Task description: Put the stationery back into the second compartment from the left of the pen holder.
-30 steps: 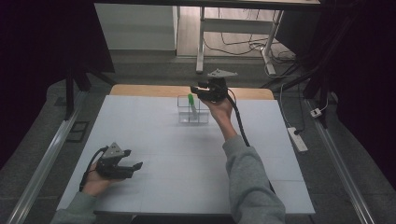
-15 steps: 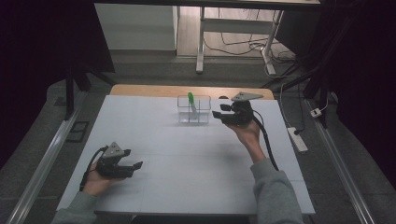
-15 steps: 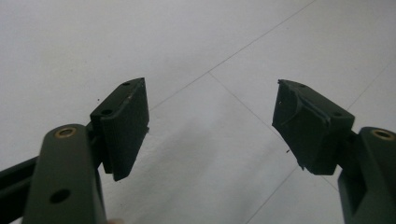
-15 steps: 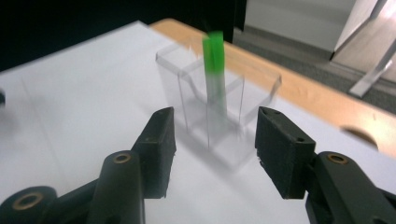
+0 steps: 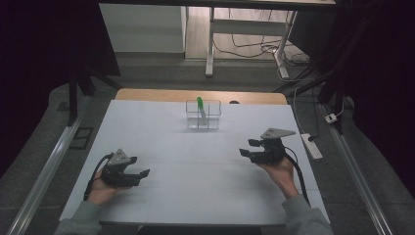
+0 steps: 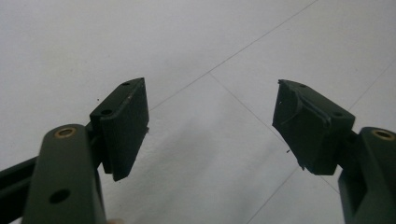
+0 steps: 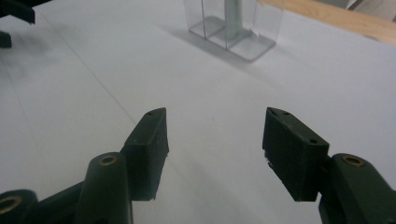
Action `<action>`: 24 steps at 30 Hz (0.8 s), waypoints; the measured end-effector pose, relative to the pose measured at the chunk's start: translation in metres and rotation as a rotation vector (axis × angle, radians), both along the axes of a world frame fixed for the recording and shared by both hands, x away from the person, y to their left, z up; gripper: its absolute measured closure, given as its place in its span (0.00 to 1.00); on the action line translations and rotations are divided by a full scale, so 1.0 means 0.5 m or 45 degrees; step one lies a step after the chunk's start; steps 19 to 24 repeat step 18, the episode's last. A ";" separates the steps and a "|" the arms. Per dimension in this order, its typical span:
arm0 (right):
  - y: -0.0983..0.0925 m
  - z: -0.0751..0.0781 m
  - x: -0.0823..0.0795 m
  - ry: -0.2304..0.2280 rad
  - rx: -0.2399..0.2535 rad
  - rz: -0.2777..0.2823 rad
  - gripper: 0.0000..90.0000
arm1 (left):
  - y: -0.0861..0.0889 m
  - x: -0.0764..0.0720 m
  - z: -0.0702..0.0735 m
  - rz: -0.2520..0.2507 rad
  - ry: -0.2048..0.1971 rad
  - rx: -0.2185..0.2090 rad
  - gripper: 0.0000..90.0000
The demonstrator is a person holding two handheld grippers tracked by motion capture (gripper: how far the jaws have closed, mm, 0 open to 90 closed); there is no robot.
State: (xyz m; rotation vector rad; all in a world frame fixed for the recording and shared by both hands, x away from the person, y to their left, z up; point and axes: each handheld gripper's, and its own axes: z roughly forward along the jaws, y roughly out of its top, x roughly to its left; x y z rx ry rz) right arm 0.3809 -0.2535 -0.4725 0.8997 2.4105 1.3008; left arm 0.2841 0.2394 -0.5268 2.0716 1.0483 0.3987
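— Marker (image 5: 200, 108) stands tilted in the clear rack (image 5: 203, 115), at the table's (image 5: 195, 161) far edge.
— And your grippers?
— Right gripper (image 5: 248, 148), near the rack, has just been opening, nothing between its jaws; left gripper (image 5: 141, 175), well apart, gapes empty.

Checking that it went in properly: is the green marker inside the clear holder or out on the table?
Inside. The green marker stands in the clear holder, its green cap poking above the rim.

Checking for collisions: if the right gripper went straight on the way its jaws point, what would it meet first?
Probably the clear container holding the green-capped marker; the right gripper has bare white table ahead until then, though depth is hard to judge.
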 end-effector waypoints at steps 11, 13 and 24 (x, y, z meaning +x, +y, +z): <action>-0.063 -0.036 -0.048 0.033 -0.034 -0.030 0.42 | 0.001 0.001 0.001 0.008 -0.004 -0.002 0.30; -0.064 -0.037 -0.049 0.028 -0.039 -0.025 0.41 | 0.001 0.001 0.001 0.008 -0.004 -0.003 0.30; -0.058 -0.040 -0.055 0.007 -0.071 -0.011 0.39 | 0.001 0.003 0.001 0.011 -0.004 -0.008 0.30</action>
